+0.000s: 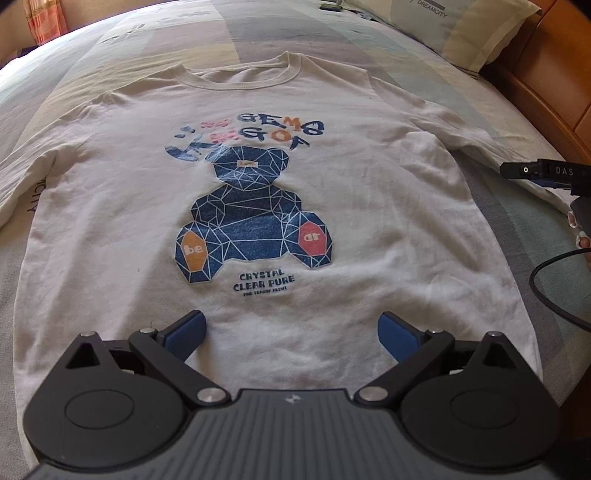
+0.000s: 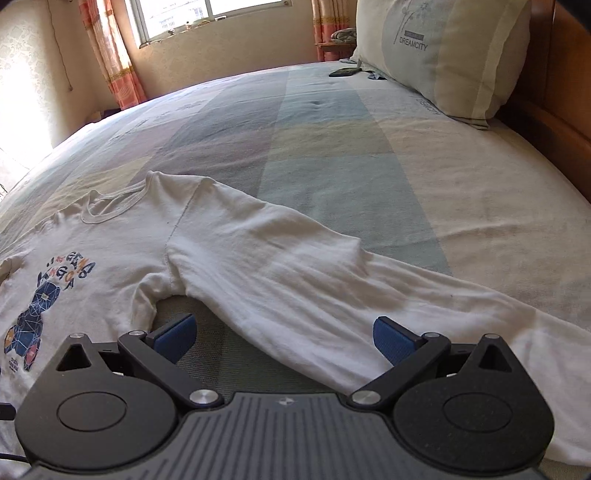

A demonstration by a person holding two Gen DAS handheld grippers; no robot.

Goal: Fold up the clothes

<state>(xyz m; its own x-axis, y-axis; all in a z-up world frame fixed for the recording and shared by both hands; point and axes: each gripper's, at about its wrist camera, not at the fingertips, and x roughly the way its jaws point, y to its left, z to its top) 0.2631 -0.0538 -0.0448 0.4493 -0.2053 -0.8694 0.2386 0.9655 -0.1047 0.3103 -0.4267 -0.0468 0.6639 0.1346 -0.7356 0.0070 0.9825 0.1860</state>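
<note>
Sunlit bed point(image 2: 369, 155) is holding the shirt point(image 1: 258, 221) flat just ahead of the wide-spread left gripper point(image 1: 291, 332), while the wide-spread right gripper point(image 2: 284, 338) is hovering over the sleeve point(image 2: 295, 280), which might bunch up if grabbed crookedly.

Both wrist views sit low and close, sharing the shirt point(image 1: 258, 192) and pillow point(image 2: 443, 51).

A bed point(image 2: 332, 122) in pale checked sheet fills the room; a pillow point(image 2: 443, 55) printed DREAMCITY leans on the wooden headboard point(image 2: 554, 110); beyond, a bright window point(image 2: 207, 14) between orange curtains point(image 2: 110, 55) lights the cream wall point(image 2: 229, 55).
</note>
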